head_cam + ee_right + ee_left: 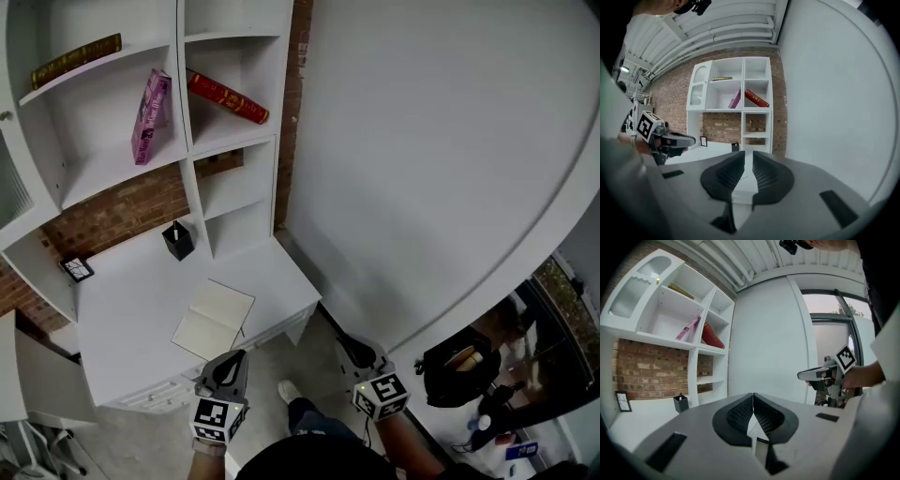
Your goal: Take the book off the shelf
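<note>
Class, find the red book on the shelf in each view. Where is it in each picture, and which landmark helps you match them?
Head view: red book in the upper left part, near the top edge.
Left gripper view: red book left of centre, above the middle.
Right gripper view: red book near centre, slightly above the middle.
Shared landmark: the pink book leaning just left of it in all three.

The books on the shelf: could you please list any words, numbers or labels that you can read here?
Pink book: cover print, too blurred to read.
Red book: gold spine marks, too small to read.
Brown book: spine unreadable.
Nothing else bears readable text.
</note>
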A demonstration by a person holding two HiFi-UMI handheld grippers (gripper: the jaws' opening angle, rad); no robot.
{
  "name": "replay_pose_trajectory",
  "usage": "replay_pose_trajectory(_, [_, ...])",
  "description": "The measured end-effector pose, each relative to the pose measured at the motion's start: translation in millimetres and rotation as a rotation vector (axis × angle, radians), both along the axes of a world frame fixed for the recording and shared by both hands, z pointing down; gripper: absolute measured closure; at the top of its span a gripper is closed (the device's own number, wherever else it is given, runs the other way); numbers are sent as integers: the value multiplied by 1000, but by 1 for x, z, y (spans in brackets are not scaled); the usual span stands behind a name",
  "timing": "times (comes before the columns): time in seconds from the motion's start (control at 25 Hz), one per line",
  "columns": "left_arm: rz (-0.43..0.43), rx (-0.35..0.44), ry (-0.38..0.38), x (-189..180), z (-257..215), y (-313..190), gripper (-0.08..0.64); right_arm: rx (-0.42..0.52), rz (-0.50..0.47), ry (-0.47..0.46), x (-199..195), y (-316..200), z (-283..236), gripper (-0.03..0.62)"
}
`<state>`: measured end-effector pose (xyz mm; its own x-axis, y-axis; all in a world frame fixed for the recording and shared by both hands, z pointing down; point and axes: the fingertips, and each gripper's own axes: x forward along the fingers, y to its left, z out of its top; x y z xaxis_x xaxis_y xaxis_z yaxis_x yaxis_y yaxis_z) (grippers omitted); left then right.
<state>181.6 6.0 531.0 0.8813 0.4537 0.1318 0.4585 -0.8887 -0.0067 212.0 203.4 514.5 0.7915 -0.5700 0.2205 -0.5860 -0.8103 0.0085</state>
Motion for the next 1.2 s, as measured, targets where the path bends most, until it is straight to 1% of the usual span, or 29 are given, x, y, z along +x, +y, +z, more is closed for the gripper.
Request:
replay_pose_trajectory(0.2, [-97,-6,-11,48,-1,-20,551,-1,-106,-2,70,-27,-2,532])
replay_pose_trajectory(0.32, [-163,8,-18,74,-3,-37,551,7,-175,-5,110,-48,-3,532])
replay_pose_trajectory(0.44, [-235,-1,-18,94,-7,-52,551,13,-242,-5,144,-71,-7,532])
replay_pose_trajectory(0.84, [-473,52,-2,141,-29,-107,551,48,-476,2,219,-152,-20,532])
replay_pose_trajectory(1.04, [-588,75,18,157,-43,-131,551,49,-581,16,244,-186,-26,532])
replay_pose_trajectory(1.2, [-659,100,36,173,-56,-144,551,67,-641,25,260,-207,-36,532])
